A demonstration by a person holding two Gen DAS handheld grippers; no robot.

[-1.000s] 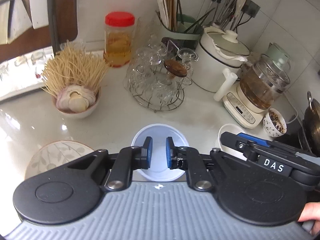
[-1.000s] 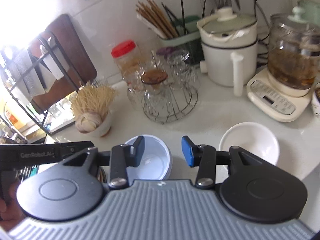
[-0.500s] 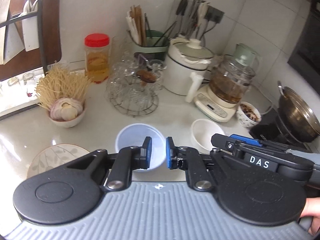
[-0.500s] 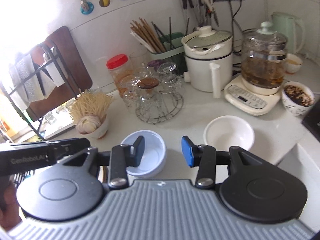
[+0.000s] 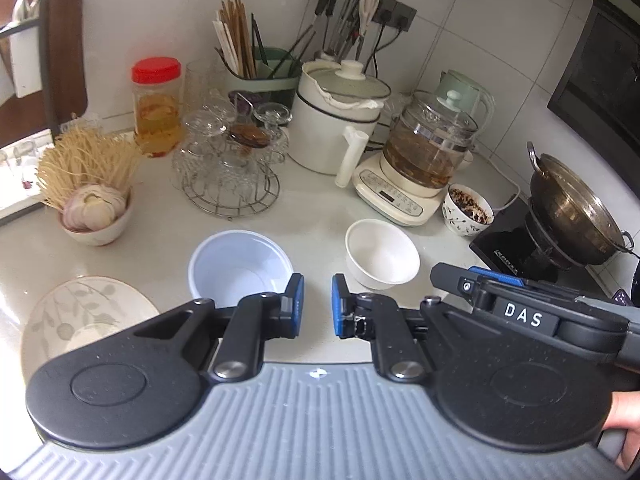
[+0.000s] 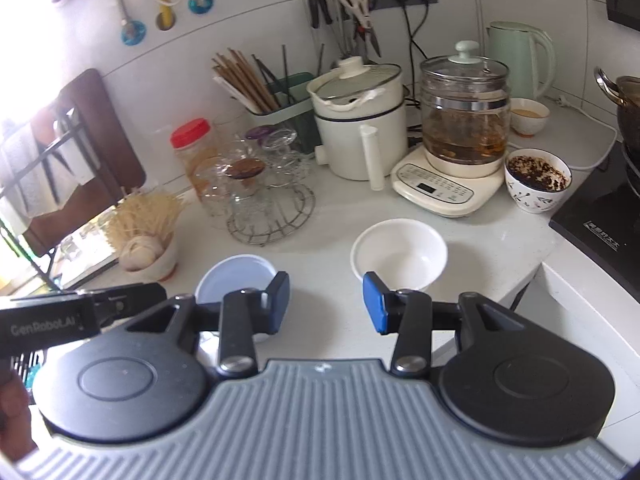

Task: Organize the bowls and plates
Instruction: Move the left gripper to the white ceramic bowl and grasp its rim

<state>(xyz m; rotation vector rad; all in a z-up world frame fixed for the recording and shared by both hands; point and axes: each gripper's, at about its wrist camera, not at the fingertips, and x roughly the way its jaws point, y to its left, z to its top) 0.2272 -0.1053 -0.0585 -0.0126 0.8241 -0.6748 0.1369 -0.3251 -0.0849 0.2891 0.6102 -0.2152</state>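
Observation:
A pale blue bowl (image 5: 240,264) stands on the white counter, with a white bowl (image 5: 382,254) to its right and a leaf-patterned plate (image 5: 80,316) at the front left. My left gripper (image 5: 317,305) hovers above the counter's front edge between the two bowls, open a little and empty. My right gripper (image 6: 326,302) is open wider and empty, held above the gap between the blue bowl (image 6: 236,276) and the white bowl (image 6: 400,254).
At the back stand a wire rack of glasses (image 5: 230,160), a red-lidded jar (image 5: 157,108), a white pot (image 5: 340,120), a glass kettle (image 5: 428,148), a patterned bowl of food (image 5: 467,209) and a bowl of noodles and garlic (image 5: 92,200). A wok (image 5: 576,208) sits on the hob at right.
Both grippers have pulled back and up from the counter, so more of it shows. The left gripper has shifted right, off the blue bowl. Both bowls stayed put.

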